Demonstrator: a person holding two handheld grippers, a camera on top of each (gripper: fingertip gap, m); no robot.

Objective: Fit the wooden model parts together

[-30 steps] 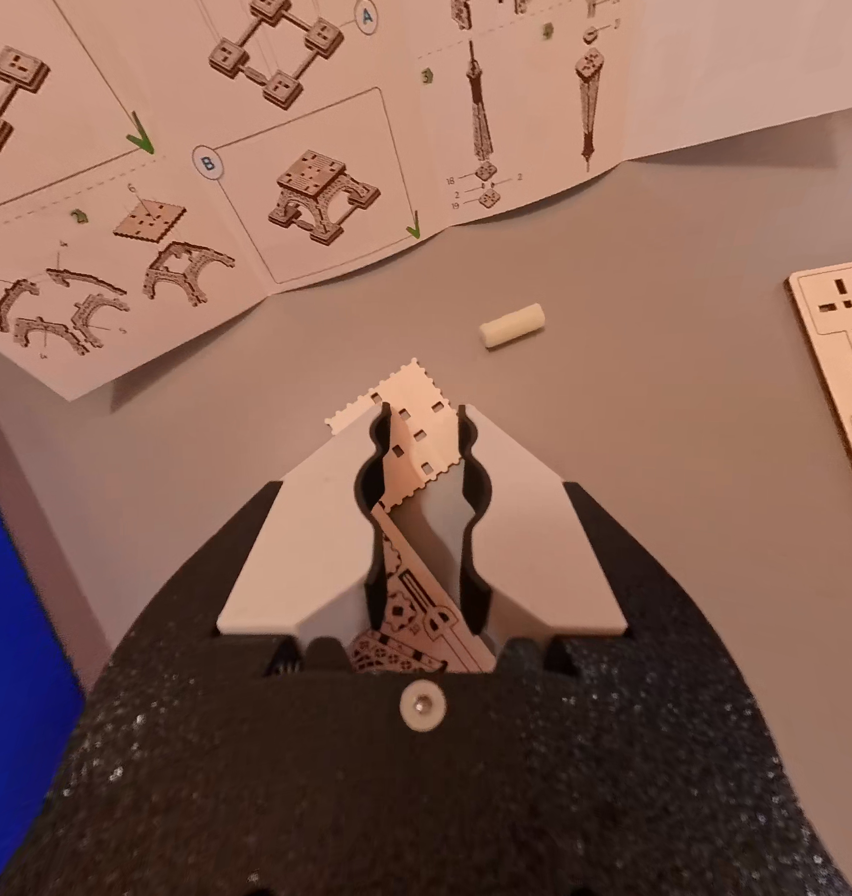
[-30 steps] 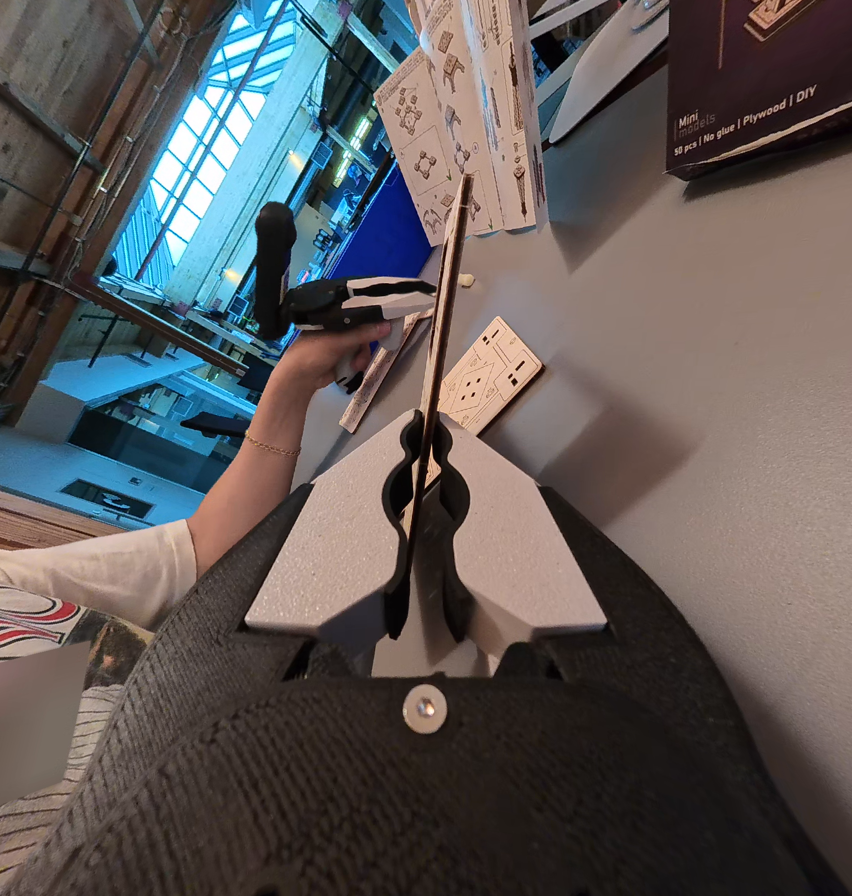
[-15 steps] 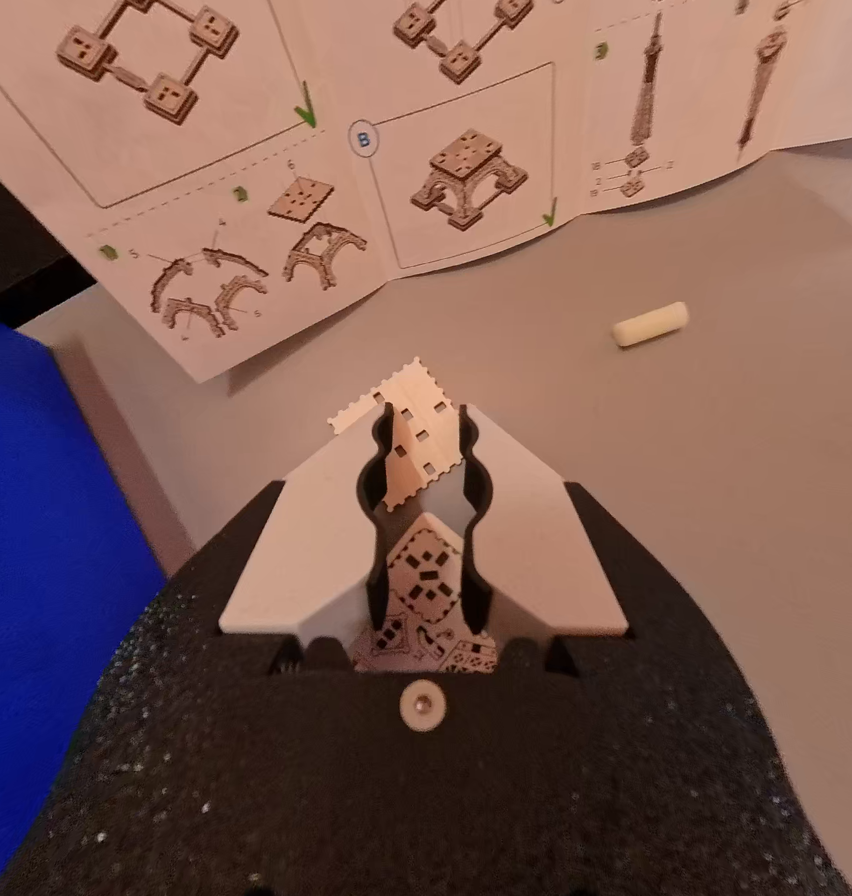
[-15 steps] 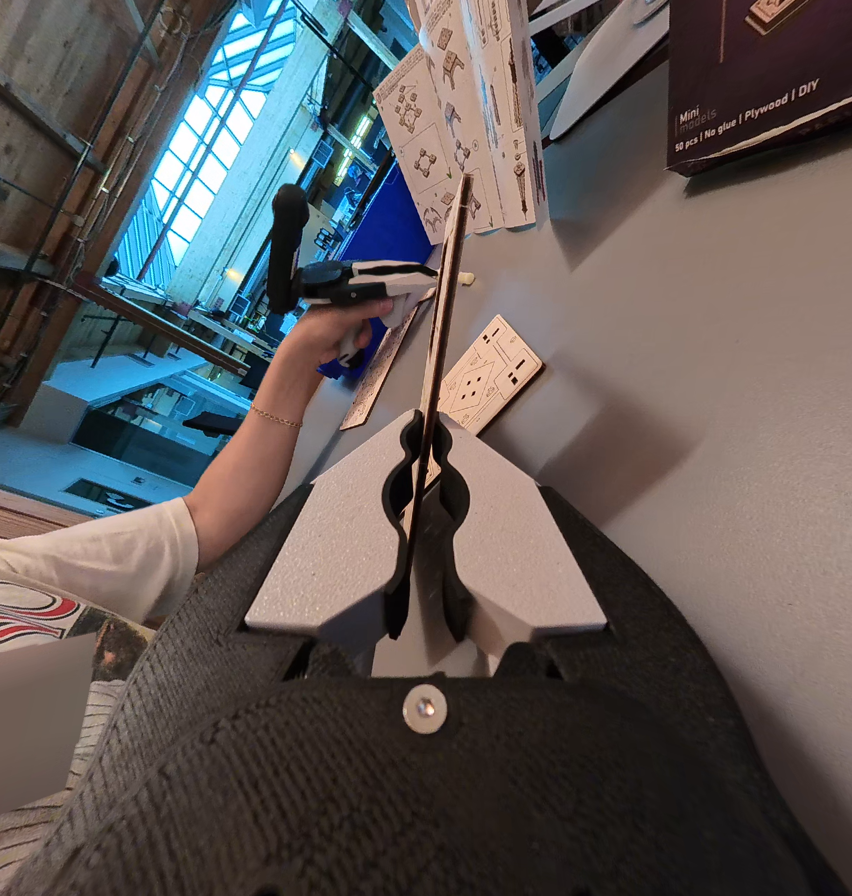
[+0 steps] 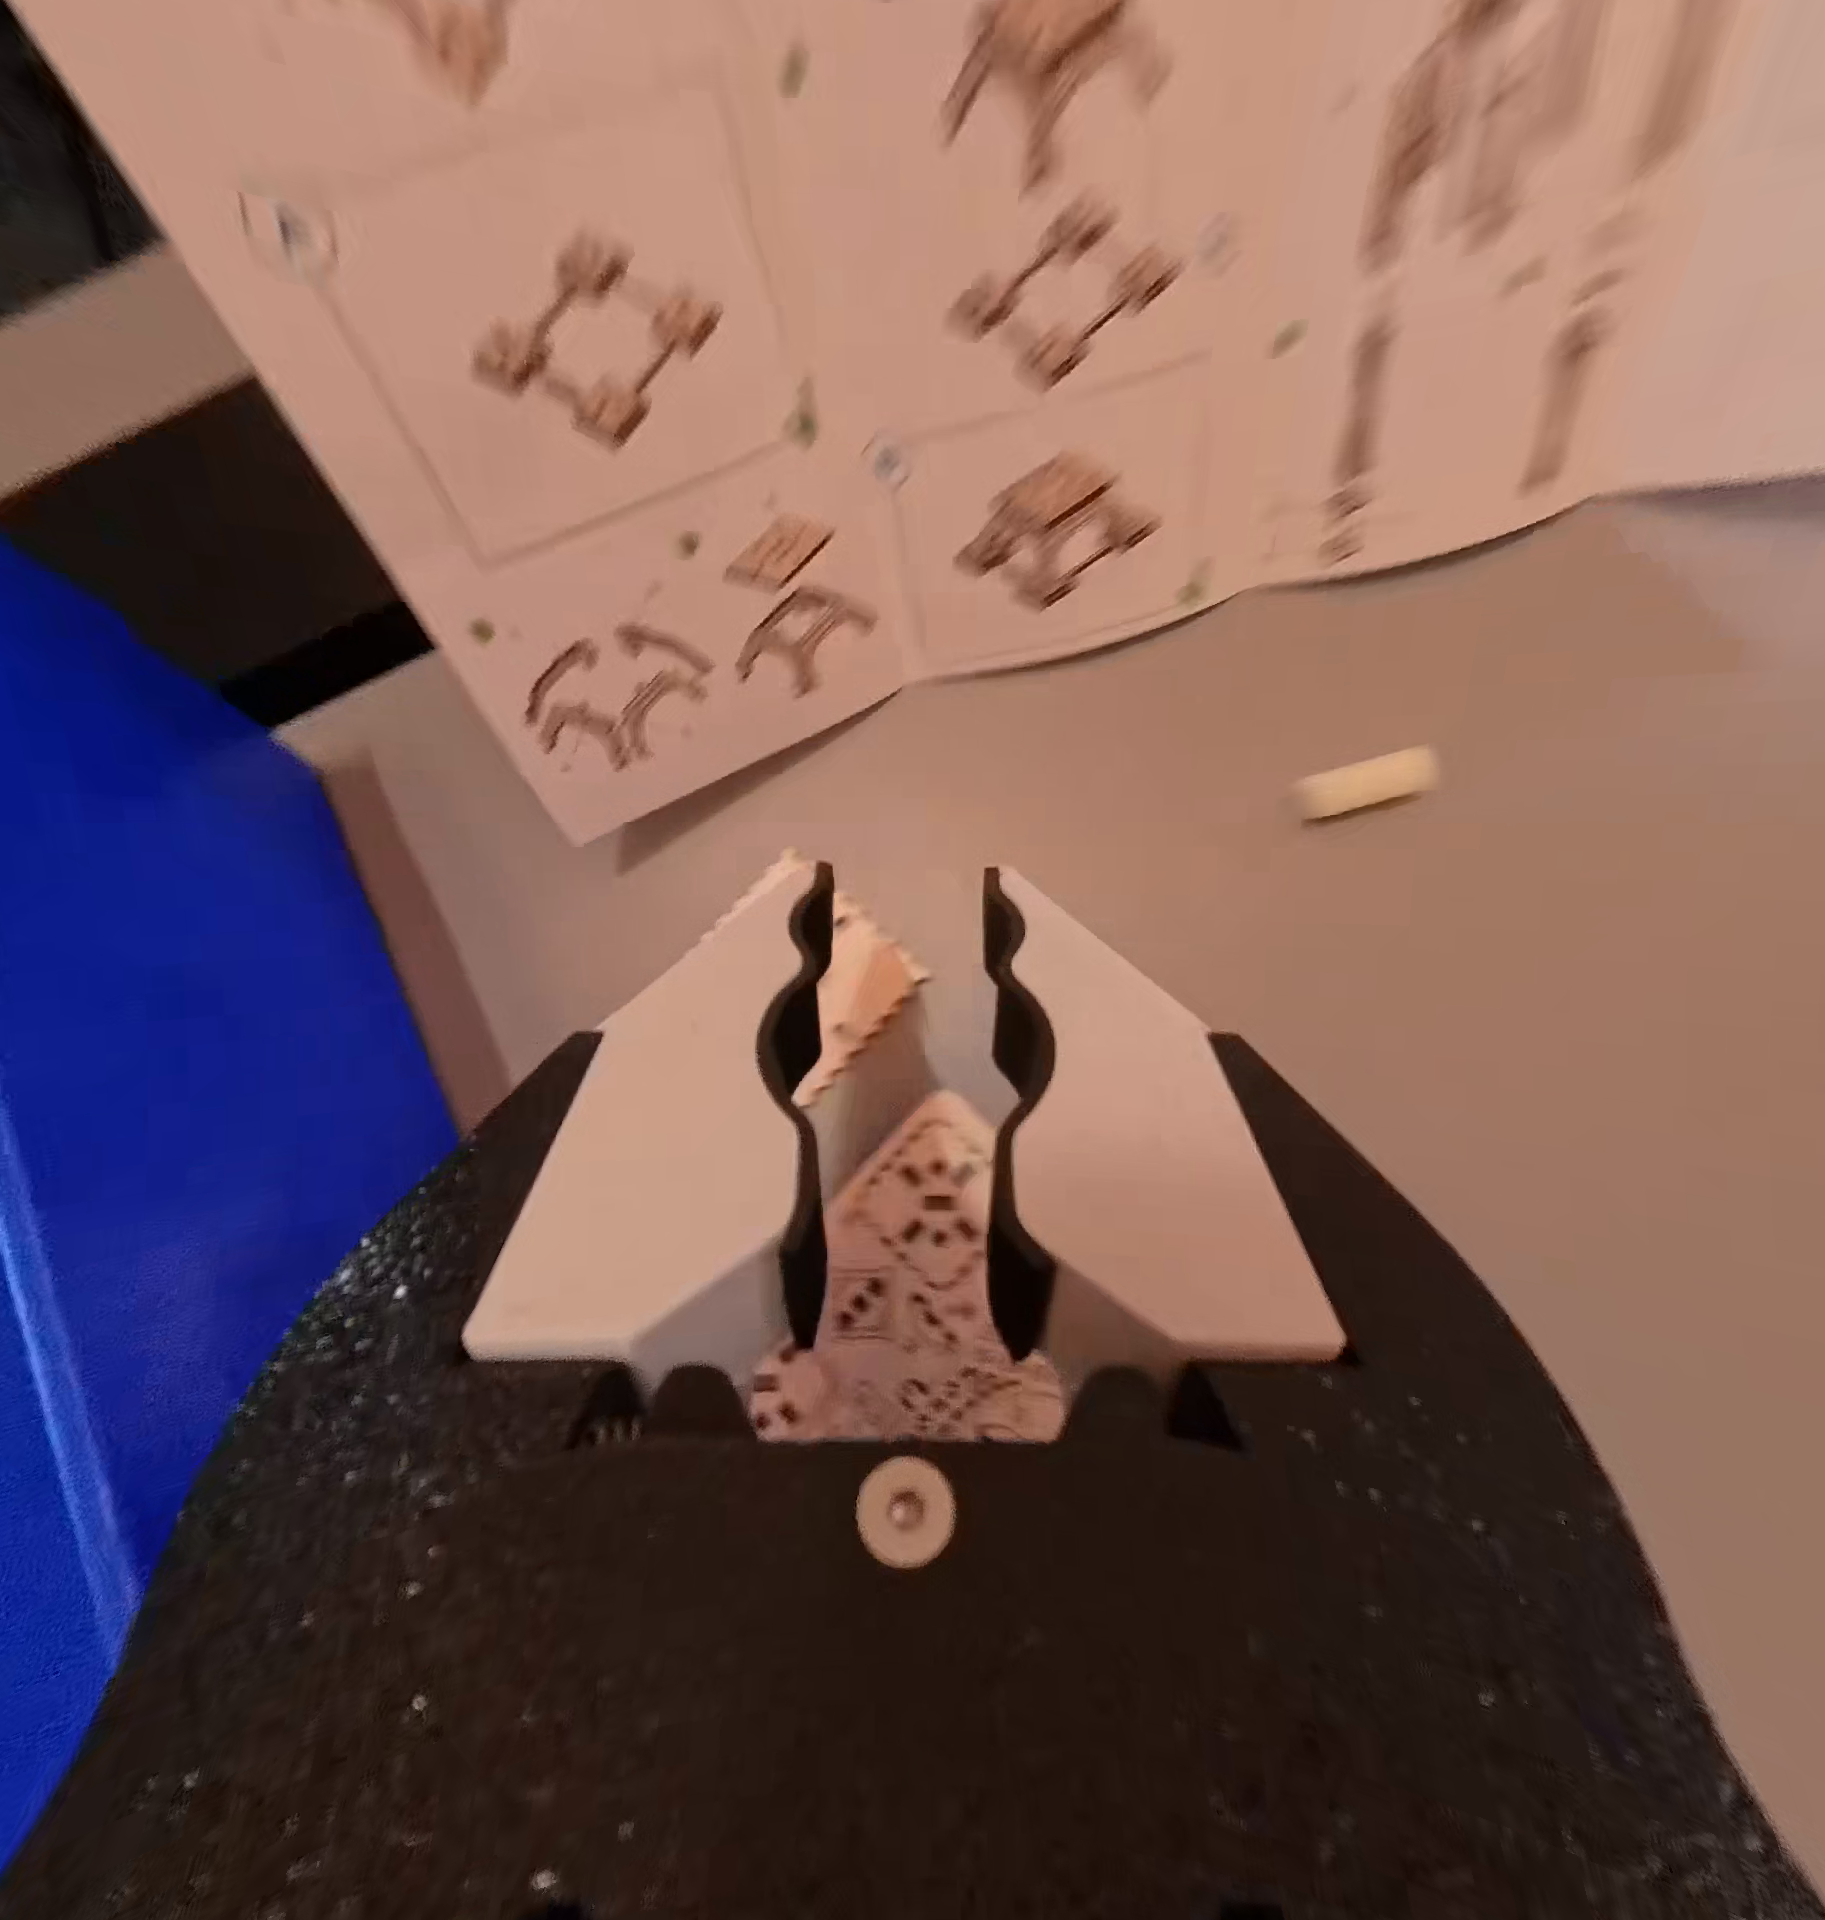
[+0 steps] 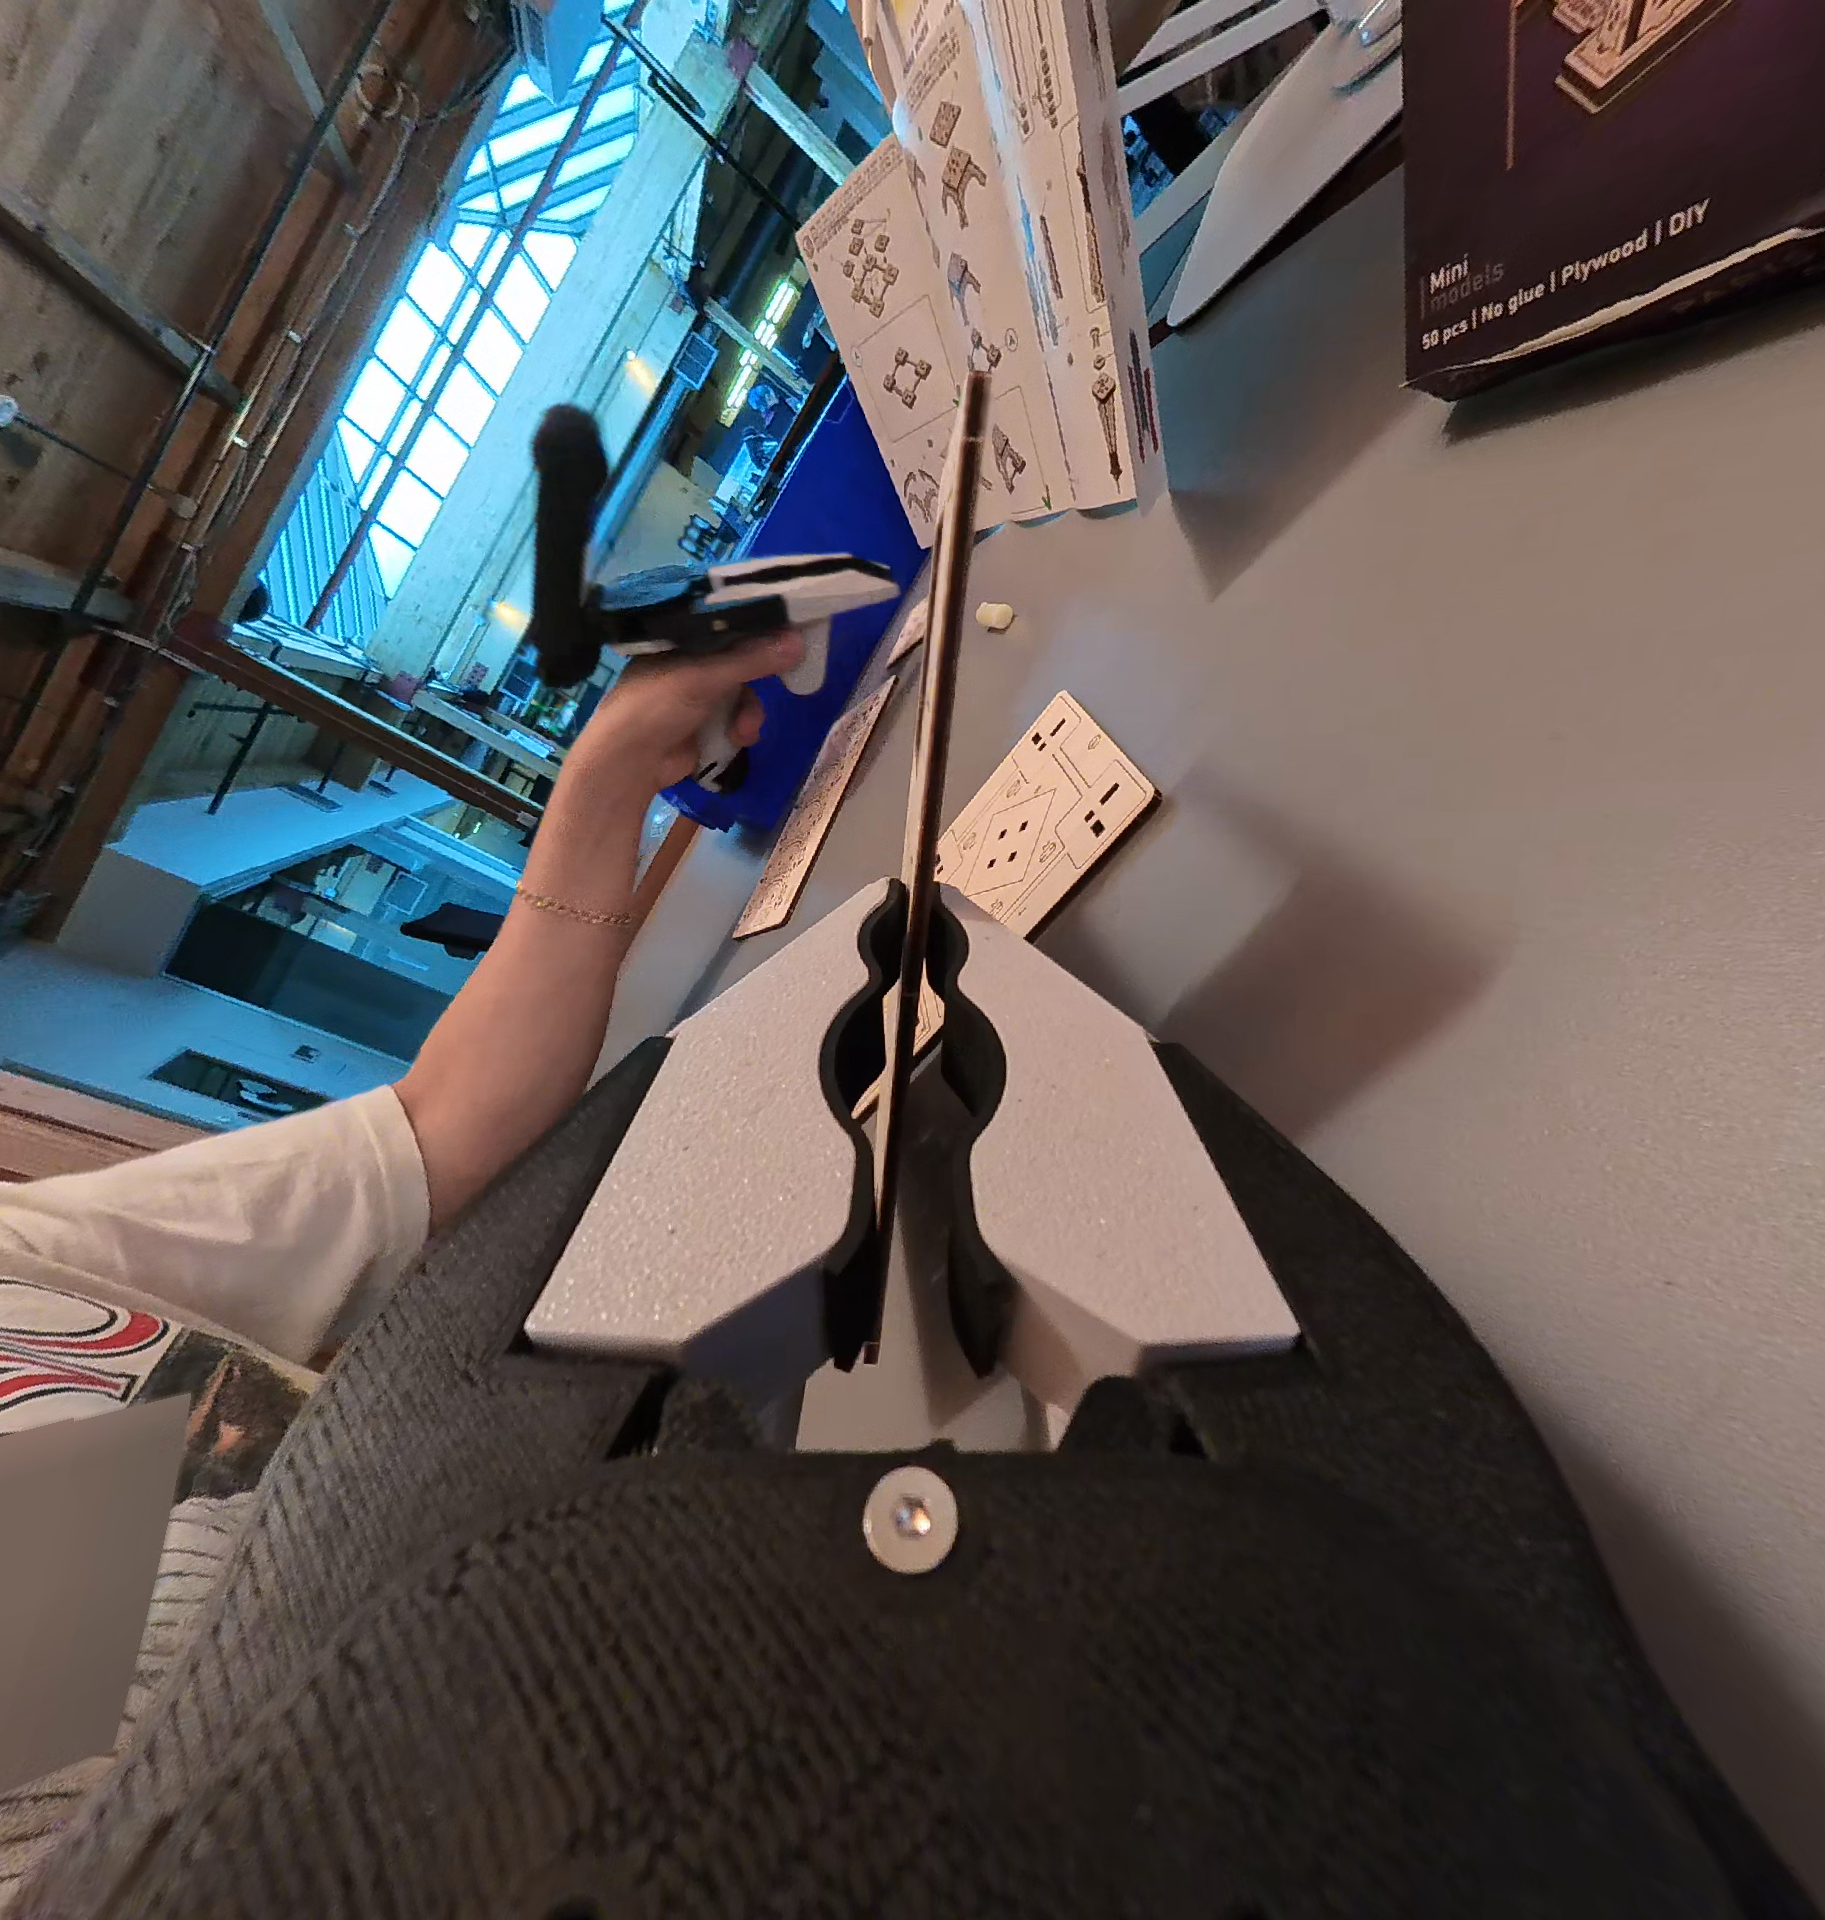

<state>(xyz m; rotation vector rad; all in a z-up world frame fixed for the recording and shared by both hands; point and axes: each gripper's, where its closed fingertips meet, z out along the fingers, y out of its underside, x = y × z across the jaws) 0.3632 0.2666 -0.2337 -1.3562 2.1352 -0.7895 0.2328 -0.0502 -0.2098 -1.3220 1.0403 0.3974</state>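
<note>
My left gripper (image 5: 908, 883) holds a small square wooden part (image 5: 872, 987) with toothed edges between its tips. The part sits tilted against the left pad, and the view is blurred. A cut-out plywood sheet (image 5: 908, 1247) lies on the table under the jaws. My right gripper (image 6: 918, 899) is shut on a thin plywood sheet (image 6: 944, 644), which I see edge-on, standing up from the jaws. The left gripper (image 6: 866, 587) also shows in the right wrist view, held in a hand (image 6: 679, 717) above the table's left edge.
The folded instruction sheet (image 5: 991, 312) stands at the back of the grey table (image 5: 1407, 1039). A small pale cylinder (image 5: 1365, 800) lies in front of it. Two more plywood sheets (image 6: 1053, 810) (image 6: 814, 821) lie flat. A dark box (image 6: 1614, 156) is far right, a blue object (image 5: 108, 935) left. The gap from one gripper's tips to the other's is roughly 35 cm.
The left gripper has swung left, so the blue object fills more of its view. The square part has tilted towards the left pad. The right gripper and its sheet have stayed put.
</note>
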